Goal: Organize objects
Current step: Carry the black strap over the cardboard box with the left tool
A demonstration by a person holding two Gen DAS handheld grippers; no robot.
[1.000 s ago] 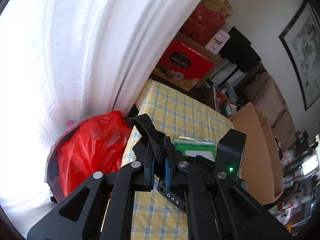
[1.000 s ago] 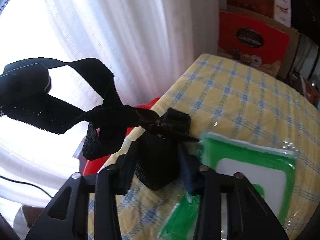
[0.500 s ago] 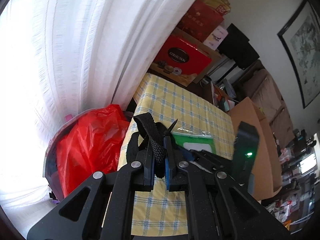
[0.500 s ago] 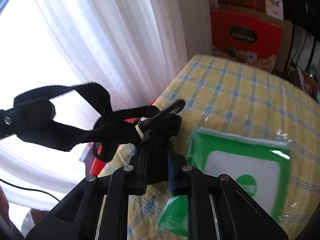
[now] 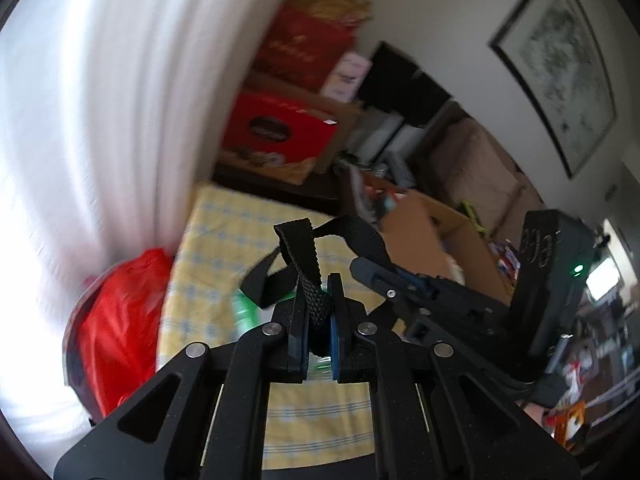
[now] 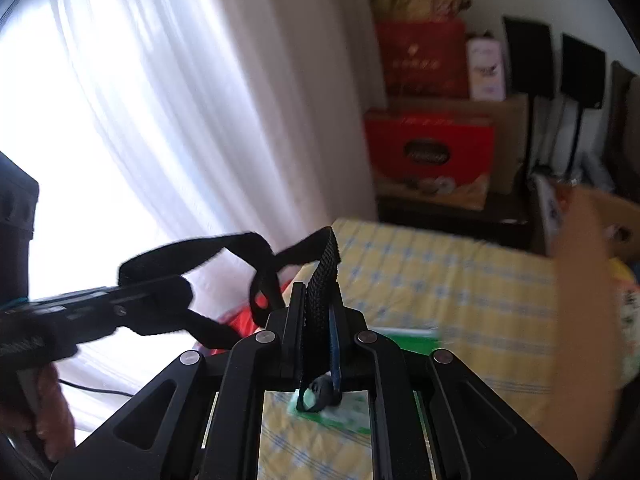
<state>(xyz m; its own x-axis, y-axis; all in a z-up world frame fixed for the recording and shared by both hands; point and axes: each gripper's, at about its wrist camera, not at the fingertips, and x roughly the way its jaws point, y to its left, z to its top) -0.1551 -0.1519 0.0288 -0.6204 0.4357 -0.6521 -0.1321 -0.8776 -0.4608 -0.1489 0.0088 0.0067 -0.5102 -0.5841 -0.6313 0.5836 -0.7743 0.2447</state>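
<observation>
Right now the left claw (image 5: 319, 312) is clamped on a black woven strap (image 5: 310, 276) in the middle of the left view; the strap loops up above the claw and crosses to the right claw (image 5: 374, 270), seen at right centre there; in the right view the right claw (image 6: 318, 316) is also squeezed tight on the same strap (image 6: 322, 284), and the left claw (image 6: 152, 300) shows at the left edge; below both lies the desk with a yellow checked cloth (image 6: 460, 280); a flat green and white packet (image 6: 348, 408) rests on it; a red plastic bag (image 5: 116, 320) sits at lower left; white curtains (image 6: 160, 120) hang behind.
</observation>
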